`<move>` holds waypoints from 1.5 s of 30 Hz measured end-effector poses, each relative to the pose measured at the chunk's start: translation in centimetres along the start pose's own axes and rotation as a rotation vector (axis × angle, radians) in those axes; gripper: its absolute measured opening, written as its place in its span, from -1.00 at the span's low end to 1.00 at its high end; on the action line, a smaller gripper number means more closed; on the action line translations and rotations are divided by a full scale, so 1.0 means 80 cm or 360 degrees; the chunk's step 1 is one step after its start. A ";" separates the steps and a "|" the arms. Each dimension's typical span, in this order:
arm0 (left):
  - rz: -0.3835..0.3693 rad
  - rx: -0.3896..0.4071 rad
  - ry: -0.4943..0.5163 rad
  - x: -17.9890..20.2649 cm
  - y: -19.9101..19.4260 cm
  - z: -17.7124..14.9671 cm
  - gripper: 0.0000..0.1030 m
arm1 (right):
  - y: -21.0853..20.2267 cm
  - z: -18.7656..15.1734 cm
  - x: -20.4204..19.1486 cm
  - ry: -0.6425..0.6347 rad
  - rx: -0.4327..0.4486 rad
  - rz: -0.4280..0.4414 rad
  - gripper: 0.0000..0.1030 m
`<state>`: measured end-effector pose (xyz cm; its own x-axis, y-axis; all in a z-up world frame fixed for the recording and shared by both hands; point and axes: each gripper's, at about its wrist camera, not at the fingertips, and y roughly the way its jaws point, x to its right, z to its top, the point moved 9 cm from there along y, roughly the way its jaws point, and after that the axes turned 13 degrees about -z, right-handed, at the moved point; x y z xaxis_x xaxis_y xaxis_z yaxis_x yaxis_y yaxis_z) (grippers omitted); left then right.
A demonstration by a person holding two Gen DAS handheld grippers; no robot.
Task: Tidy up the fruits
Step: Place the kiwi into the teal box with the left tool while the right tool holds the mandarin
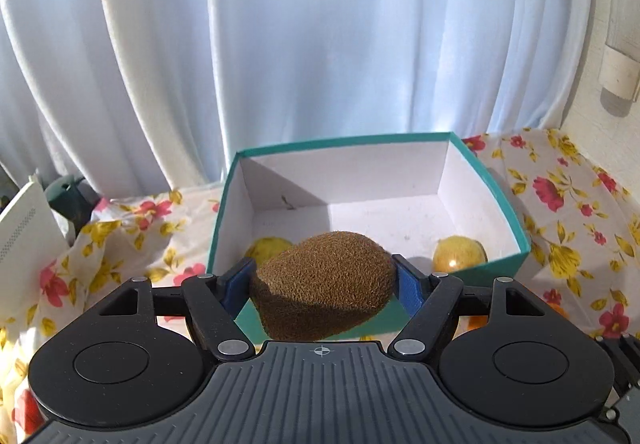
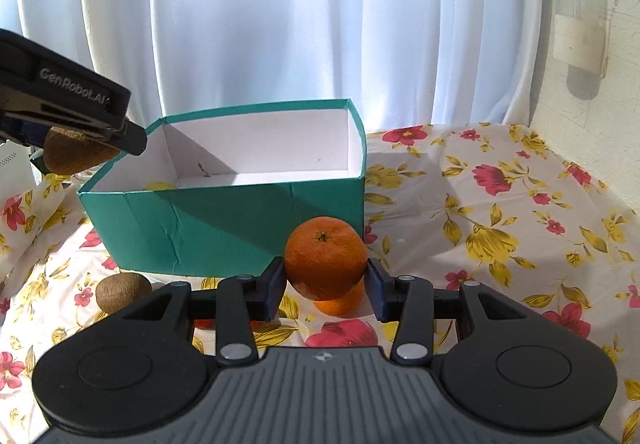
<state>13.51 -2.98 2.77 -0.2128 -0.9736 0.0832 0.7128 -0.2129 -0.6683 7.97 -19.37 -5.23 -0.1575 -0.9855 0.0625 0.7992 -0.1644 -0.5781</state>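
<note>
My left gripper [image 1: 324, 276] is shut on a brown kiwi [image 1: 324, 284] and holds it above the near wall of a teal box [image 1: 516, 204]. Two yellow fruits [image 1: 460, 254] lie on the box's white floor. My right gripper [image 2: 326, 276] is shut on an orange [image 2: 325, 258] and holds it in front of the teal box [image 2: 224, 228], above a second orange [image 2: 340, 304] on the cloth. The left gripper [image 2: 76, 104] with its kiwi [image 2: 72, 156] shows at the left in the right wrist view. Another kiwi [image 2: 122, 291] lies on the cloth.
A floral tablecloth [image 2: 500, 204] covers the table. White curtains [image 1: 320, 44] hang behind the box. A white device [image 1: 24, 224] stands at the far left. A wall [image 2: 600, 64] is on the right.
</note>
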 end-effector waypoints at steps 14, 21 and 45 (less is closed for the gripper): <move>0.0030 -0.0048 -0.0035 -0.016 0.052 0.009 0.50 | -0.018 0.006 0.020 0.0017 0.0028 -0.0058 -0.19; 0.0031 -0.0098 -0.0090 -0.034 0.078 0.000 0.50 | -0.024 0.006 0.026 0.0035 0.0036 -0.0073 -0.19; 0.0040 -0.0236 -0.0123 -0.050 0.132 -0.027 0.54 | -0.022 0.011 0.026 0.0042 0.0037 -0.0064 -0.19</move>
<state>20.43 -1.19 -6.22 -0.1400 -0.9831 0.1176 0.6094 -0.1792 -0.7723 6.73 -21.19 -3.38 -0.2048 -0.9768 0.0635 0.8051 -0.2050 -0.5566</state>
